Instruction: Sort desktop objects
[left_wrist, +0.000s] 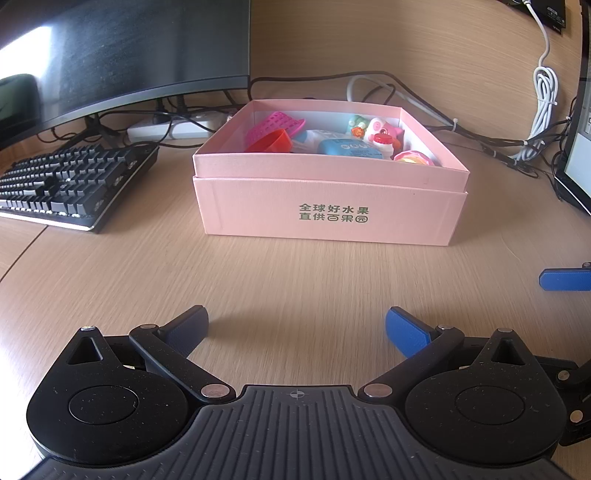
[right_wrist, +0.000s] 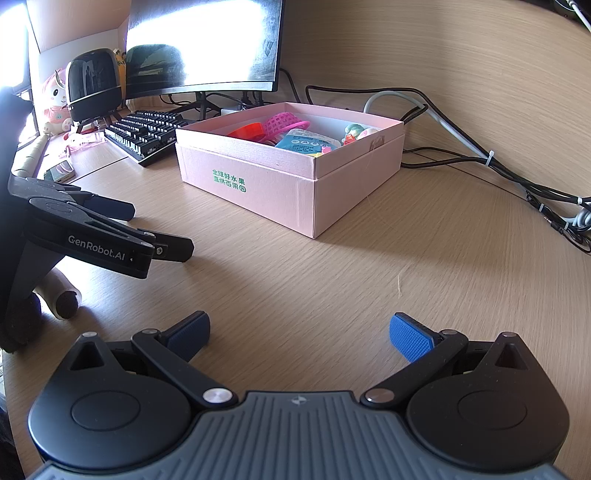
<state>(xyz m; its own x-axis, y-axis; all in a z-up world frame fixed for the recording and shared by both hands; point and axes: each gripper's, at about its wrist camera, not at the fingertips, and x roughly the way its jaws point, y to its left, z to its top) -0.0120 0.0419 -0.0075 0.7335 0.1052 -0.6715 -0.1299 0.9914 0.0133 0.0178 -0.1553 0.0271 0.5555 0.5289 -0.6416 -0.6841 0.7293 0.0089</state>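
Small toys all inside pink cardboard box (left_wrist: 332, 206) on wood desk (left_wrist: 295, 273); sorting prob. done. Left gripper (left_wrist: 296, 328) & right gripper (right_wrist: 300, 334) jaws apart, empty. Next: check for strays.

Bare wooden surface (left_wrist: 295, 273) lies open between both claws and the pink box (left_wrist: 328, 206); no object on that stretch. Box top is open, its inside crowded with toys (left_wrist: 376, 136). Left of the box: keyboard (left_wrist: 70, 184), close but apart, monitor (left_wrist: 122, 55) behind it. Behind and right of the box: cables (right_wrist: 480, 158) trail across the surface. Left claw (right_wrist: 162, 232) stands wide open at the right claw's (right_wrist: 299, 336) left flank.
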